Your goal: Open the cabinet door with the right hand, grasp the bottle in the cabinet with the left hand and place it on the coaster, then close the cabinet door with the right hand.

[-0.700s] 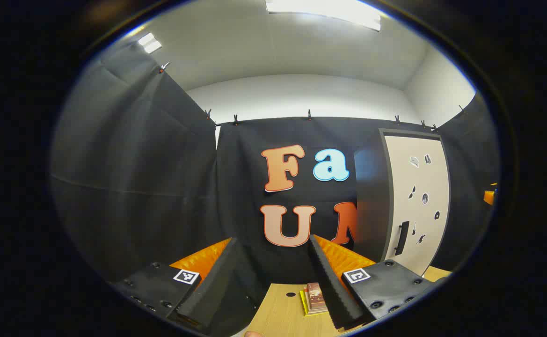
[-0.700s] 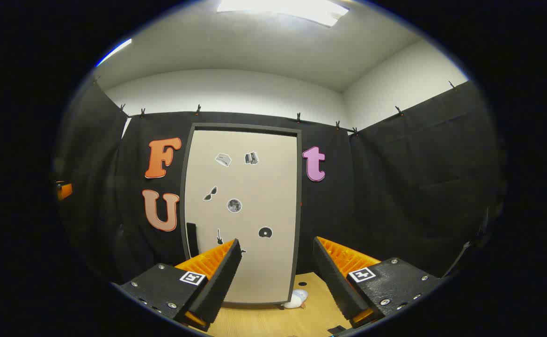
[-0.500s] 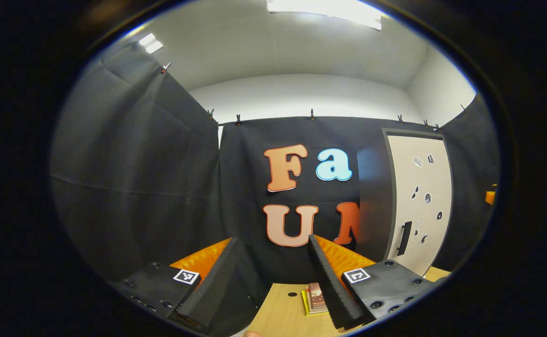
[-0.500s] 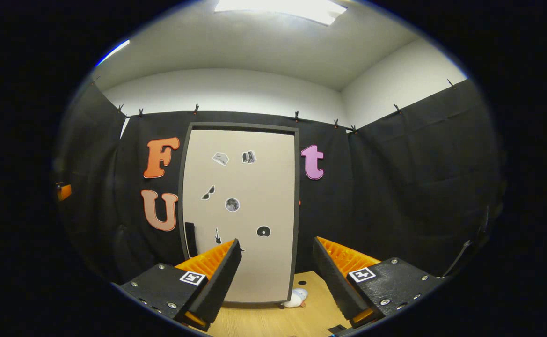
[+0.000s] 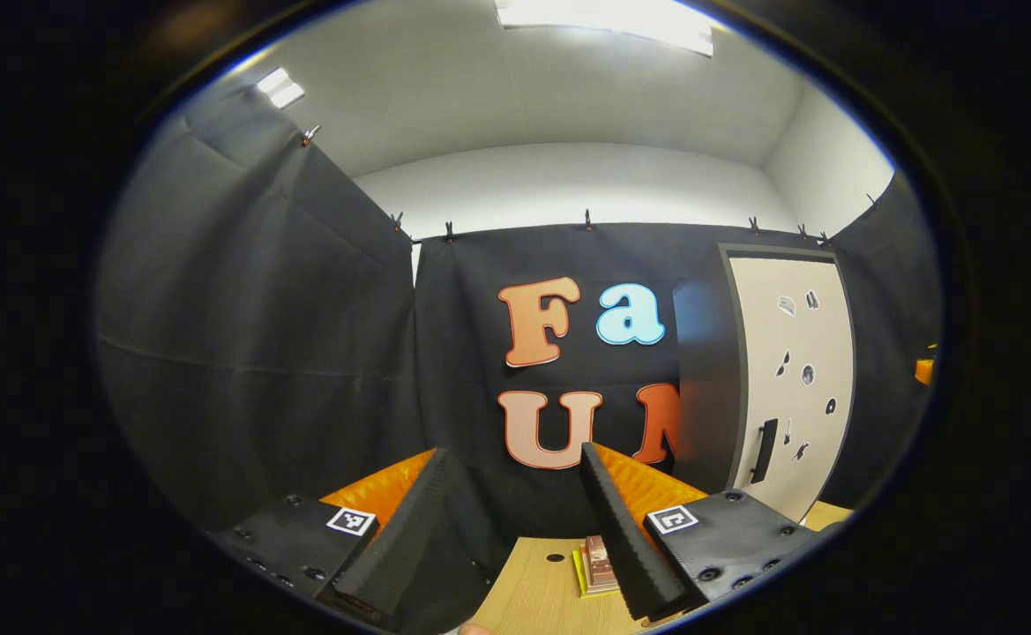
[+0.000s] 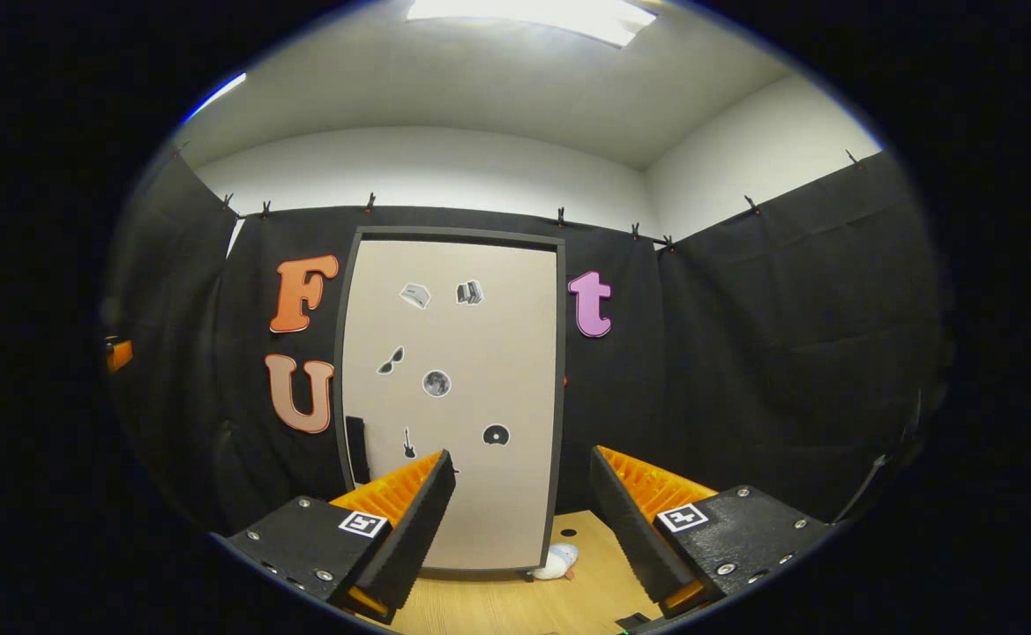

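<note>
Right gripper (image 6: 522, 481) spread wide, nothing held, hanging in front of the cabinet door (image 6: 471, 370), which is shut; likely squaring up for the dark handle (image 6: 356, 450) at the door's lower left edge. Left gripper (image 5: 511, 481) also wide and empty, held off to the door's left, probably waiting its turn, with a small stack of flat pieces (image 5: 596, 564), maybe the coaster, on the table (image 5: 533, 591) just past its fingers. Bottle presumably behind the closed door, can't tell.
</note>
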`<state>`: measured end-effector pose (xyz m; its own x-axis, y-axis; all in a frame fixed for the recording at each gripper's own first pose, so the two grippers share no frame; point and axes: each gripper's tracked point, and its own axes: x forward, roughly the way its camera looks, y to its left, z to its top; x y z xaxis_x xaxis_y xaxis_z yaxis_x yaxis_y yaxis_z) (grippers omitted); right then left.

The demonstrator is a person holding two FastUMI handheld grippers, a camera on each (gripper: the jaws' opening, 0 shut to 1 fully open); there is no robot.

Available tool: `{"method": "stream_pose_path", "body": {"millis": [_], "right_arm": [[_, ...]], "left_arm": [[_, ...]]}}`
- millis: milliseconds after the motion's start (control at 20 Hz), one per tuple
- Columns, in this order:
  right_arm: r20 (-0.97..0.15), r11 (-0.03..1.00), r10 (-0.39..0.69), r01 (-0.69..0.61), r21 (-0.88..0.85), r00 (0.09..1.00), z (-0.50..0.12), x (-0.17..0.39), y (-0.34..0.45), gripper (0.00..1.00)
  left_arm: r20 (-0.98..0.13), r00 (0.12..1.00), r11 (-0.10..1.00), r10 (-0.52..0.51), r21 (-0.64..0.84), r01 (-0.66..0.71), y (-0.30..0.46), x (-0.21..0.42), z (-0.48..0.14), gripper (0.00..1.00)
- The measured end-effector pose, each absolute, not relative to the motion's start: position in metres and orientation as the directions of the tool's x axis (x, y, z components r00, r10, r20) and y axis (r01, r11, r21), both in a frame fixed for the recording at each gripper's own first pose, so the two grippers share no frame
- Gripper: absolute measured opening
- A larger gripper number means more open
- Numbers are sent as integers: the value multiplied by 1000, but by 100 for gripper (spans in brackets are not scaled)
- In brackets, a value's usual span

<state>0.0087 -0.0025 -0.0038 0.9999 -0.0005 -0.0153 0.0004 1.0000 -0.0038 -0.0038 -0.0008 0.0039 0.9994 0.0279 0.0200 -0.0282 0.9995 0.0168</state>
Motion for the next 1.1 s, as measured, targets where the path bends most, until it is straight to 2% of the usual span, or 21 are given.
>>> {"method": "stream_pose_path", "body": {"millis": [100,250,300,750,1100], "right_arm": [[-21,1000,4,-4,-4,1000,-6,11,1,95],[-29,1000,12,-12,-2,1000,-9,15,6,95],[-30,1000,14,-14,-3,999,-10,16,9,95],[-50,998,62,-63,-18,997,-31,38,52,95],[-90,987,153,-156,-33,984,-60,76,122,96]], "left_arm": [[17,999,1000,27,16,-27,-1,-3,3,93],[21,999,999,27,18,-28,0,-3,4,99],[25,999,999,29,19,-30,0,-4,5,96],[31,999,999,42,15,-42,2,-4,0,96],[15,997,997,79,17,-79,5,2,-15,95]]}}
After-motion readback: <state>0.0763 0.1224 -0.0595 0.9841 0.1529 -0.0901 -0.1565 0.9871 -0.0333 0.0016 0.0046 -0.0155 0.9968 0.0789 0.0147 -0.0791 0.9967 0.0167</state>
